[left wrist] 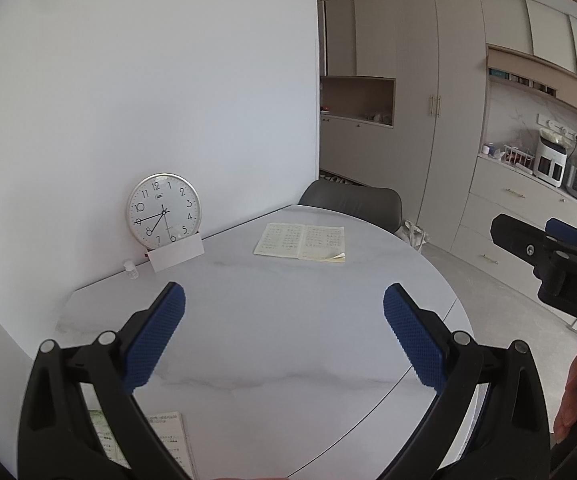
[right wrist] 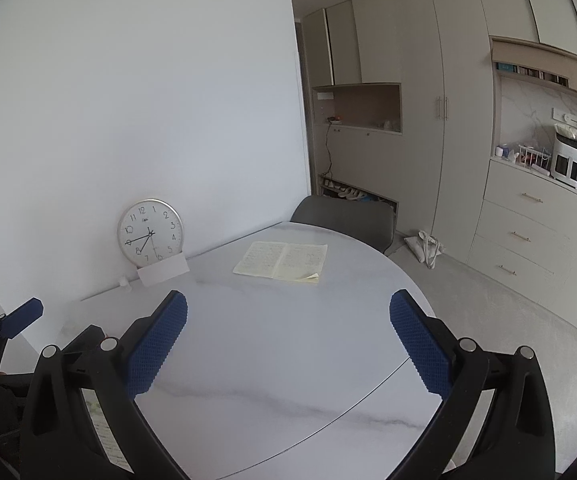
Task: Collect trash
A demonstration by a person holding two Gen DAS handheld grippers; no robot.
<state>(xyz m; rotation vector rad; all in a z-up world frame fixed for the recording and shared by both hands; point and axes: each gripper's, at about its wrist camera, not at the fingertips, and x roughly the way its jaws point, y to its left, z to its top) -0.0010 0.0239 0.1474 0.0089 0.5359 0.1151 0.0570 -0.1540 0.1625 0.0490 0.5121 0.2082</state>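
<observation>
Left wrist view: the left gripper [left wrist: 284,296] is held above the pale marble-patterned counter [left wrist: 288,320], jaws spread wide, nothing between the blue pads [left wrist: 156,336].
Right wrist view: the right gripper [right wrist: 288,304] is seen in the same pose, jaws wide apart and empty, pointed across the counter [right wrist: 288,340] toward the far wall.
Trash: no clear piece of trash can be made out; a small white bottle [left wrist: 130,269] stands upright by the wall, just left of the white card [left wrist: 175,255].
Clock: a round clock [left wrist: 163,211] is propped upright against the wall, the card touching its lower front.
Open booklet: an open booklet [left wrist: 300,241] lies flat at the far side, its long axis running left to right, one yellowish page corner curled up at the near right.
Printed sheet: a printed sheet [left wrist: 168,436] is partly hidden under the left gripper's frame at the near edge.
Edges: the counter's rim curves round on the right; the wall closes off the left.
Open room: a broad bare stretch lies between both grippers and the booklet.
Beyond: a grey chair [right wrist: 344,220] is tucked at the far rim, cabinets [right wrist: 448,100] well behind.
Neighbour: the right gripper's tip [left wrist: 560,240] shows at the left view's right edge.
</observation>
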